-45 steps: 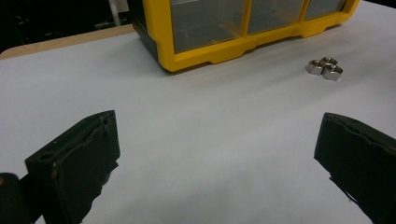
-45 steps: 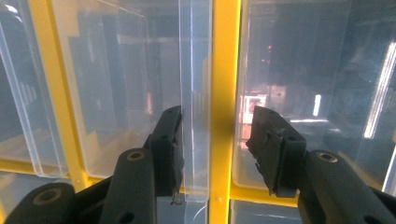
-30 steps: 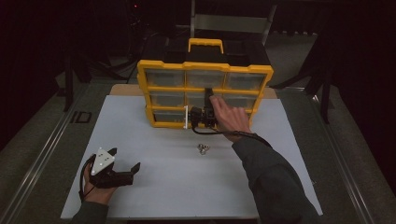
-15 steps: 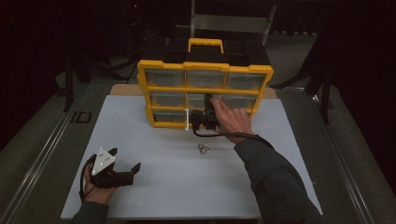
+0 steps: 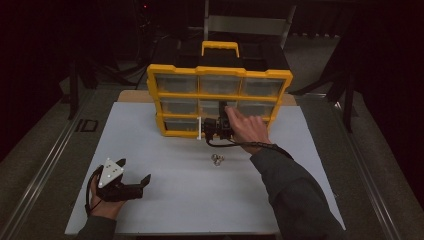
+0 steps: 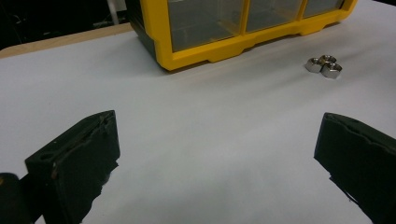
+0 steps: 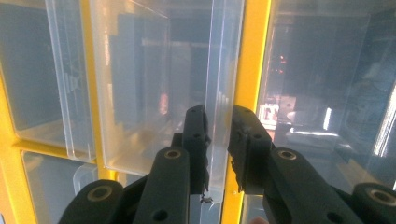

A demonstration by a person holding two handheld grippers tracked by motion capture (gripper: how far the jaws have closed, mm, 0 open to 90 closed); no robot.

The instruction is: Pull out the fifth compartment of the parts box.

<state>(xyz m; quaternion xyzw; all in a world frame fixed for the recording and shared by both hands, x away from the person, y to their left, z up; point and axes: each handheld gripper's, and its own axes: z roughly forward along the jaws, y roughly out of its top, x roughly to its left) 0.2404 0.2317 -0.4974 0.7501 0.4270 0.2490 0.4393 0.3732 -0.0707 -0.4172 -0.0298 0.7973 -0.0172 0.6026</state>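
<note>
Right gripper (image 7: 217, 135): jaws drawn close on either side of the thin clear front wall of a drawer (image 7: 154, 93), pinching its edge beside a yellow divider of the organiser. In the high view the same gripper (image 5: 216, 127) is held by the right hand (image 5: 247, 127) against the lower middle of the yellow organiser (image 5: 220, 75), where a clear drawer front (image 5: 200, 128) stands out a little from the frame. The organiser stands upright at the far side of the white mat (image 5: 190, 200), carrying handle (image 5: 220, 47) at the top, with three rows of clear drawers.

Left gripper (image 6: 219, 154): jaws spread wide with bare mat between them, holding nothing. In the high view it (image 5: 135, 184) rests low on the near left part of the mat in the left hand (image 5: 102, 202), a grey three-cornered plate (image 5: 111, 172) on top, well apart from the organiser.

Small cluster of metal nuts (image 6: 323, 65): lies on the mat just in front of the organiser's lower edge (image 6: 243, 46); in the high view the nuts (image 5: 217, 159) lie between the organiser and the near edge, beside the right forearm (image 5: 295, 195)
</note>
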